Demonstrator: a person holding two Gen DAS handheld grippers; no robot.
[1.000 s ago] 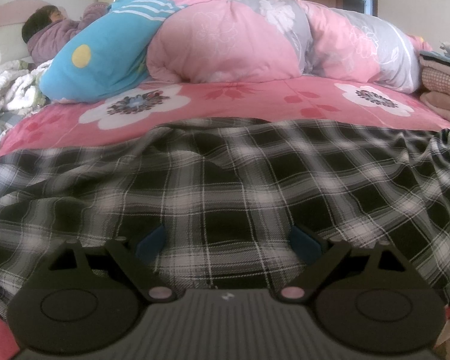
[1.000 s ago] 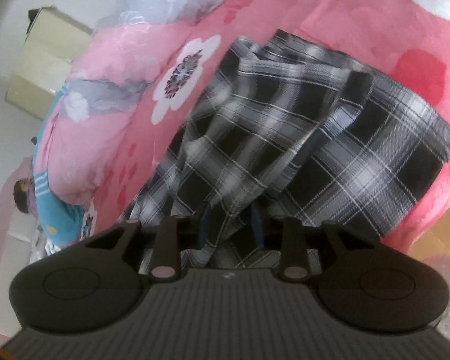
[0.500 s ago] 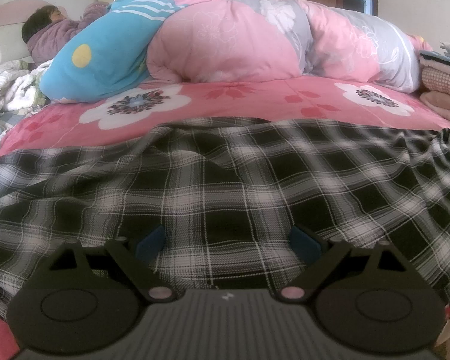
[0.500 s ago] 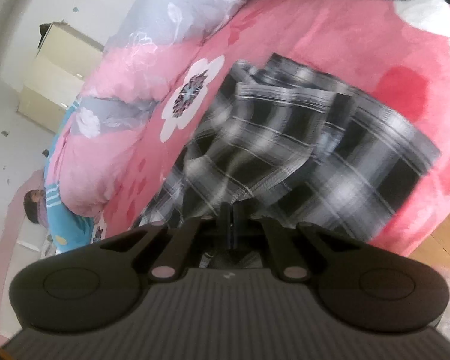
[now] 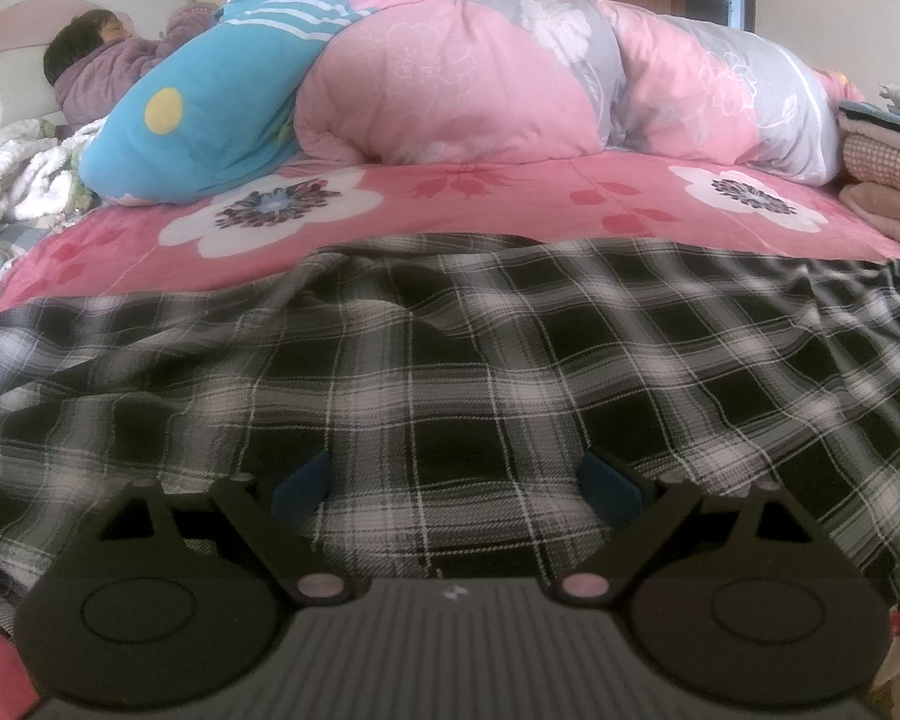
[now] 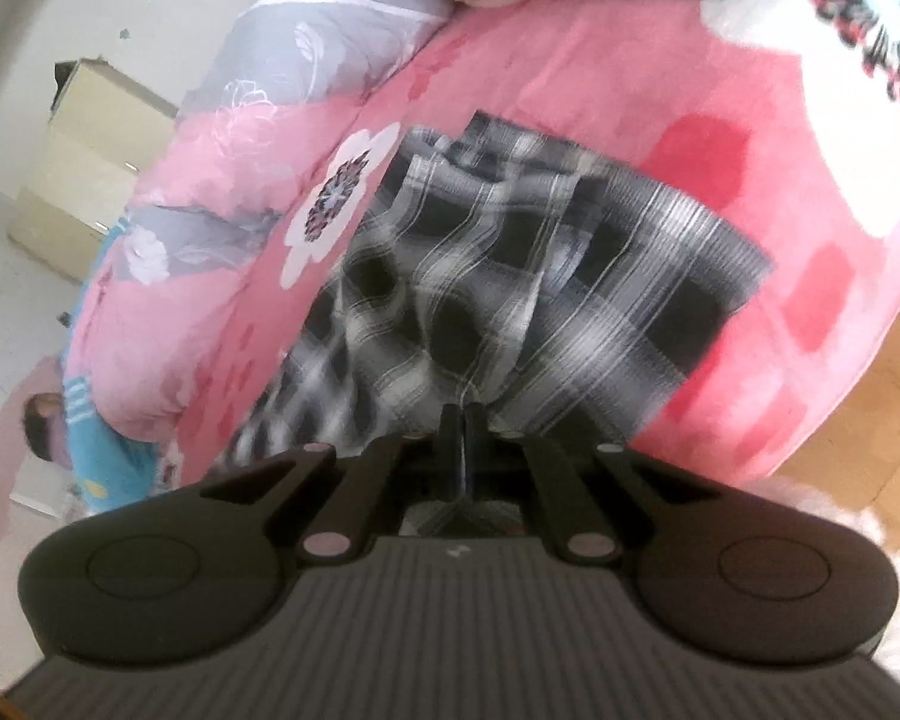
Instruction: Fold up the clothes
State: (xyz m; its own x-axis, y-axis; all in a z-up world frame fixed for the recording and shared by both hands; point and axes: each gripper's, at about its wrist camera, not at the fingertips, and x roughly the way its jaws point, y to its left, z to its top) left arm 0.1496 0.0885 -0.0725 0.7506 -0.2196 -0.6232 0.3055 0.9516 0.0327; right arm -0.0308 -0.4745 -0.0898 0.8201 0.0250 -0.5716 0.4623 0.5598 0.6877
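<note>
A black-and-white plaid garment (image 5: pixel 450 372) lies spread over the near part of a pink flowered bed (image 5: pixel 510 192). My left gripper (image 5: pixel 456 480) rests low on it, open. Its blue pads (image 5: pixel 303 480) stand wide apart with flat cloth between them. In the right wrist view the same plaid garment (image 6: pixel 528 276) lies bunched in folds near the bed's corner. My right gripper (image 6: pixel 463 438) is shut, its fingertips pressed together on a pinched edge of the cloth. That view is blurred.
A rolled pink, grey and blue quilt (image 5: pixel 450 78) runs across the far side of the bed. A person (image 5: pixel 108 60) lies at the headboard on the left. Folded clothes (image 5: pixel 888 150) are stacked at the right. Wooden floor (image 6: pixel 870 396) shows past the bed's corner.
My right gripper's fingers came together on the plaid cloth's edge, and the gripper shifted across the bed. The left gripper and the cloth under it have not moved.
</note>
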